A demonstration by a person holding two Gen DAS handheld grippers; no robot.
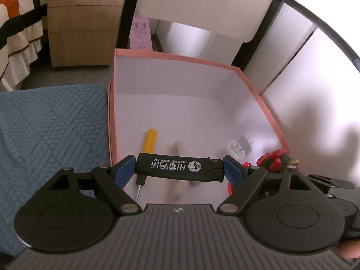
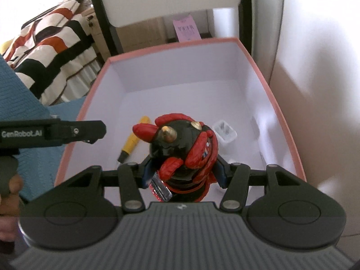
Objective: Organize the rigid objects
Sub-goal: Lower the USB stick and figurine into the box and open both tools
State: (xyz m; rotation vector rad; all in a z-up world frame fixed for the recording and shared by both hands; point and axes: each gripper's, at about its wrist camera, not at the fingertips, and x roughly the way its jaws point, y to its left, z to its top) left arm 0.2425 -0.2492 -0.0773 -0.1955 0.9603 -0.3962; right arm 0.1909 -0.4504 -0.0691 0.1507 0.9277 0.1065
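Note:
My left gripper (image 1: 179, 167) is shut on a black lighter (image 1: 179, 167) with white print, held crosswise above the near end of a pink box (image 1: 171, 56) with a white inside. My right gripper (image 2: 183, 171) is shut on a red and black horned figurine (image 2: 182, 144), held over the same box (image 2: 175, 42); the figurine also shows at the right of the left wrist view (image 1: 275, 158). In the box lie a yellow-handled screwdriver (image 1: 149, 139) (image 2: 135, 140), a beige stick-like object (image 1: 178, 150) and a small clear plastic piece (image 1: 236, 149) (image 2: 225, 132).
A blue textured cloth (image 1: 49, 126) lies left of the box. A wooden drawer cabinet (image 1: 83, 22), a striped bedspread (image 2: 51, 51) and a pink card (image 2: 186, 30) stand beyond. White panels (image 1: 315, 94) and black frame bars are on the right.

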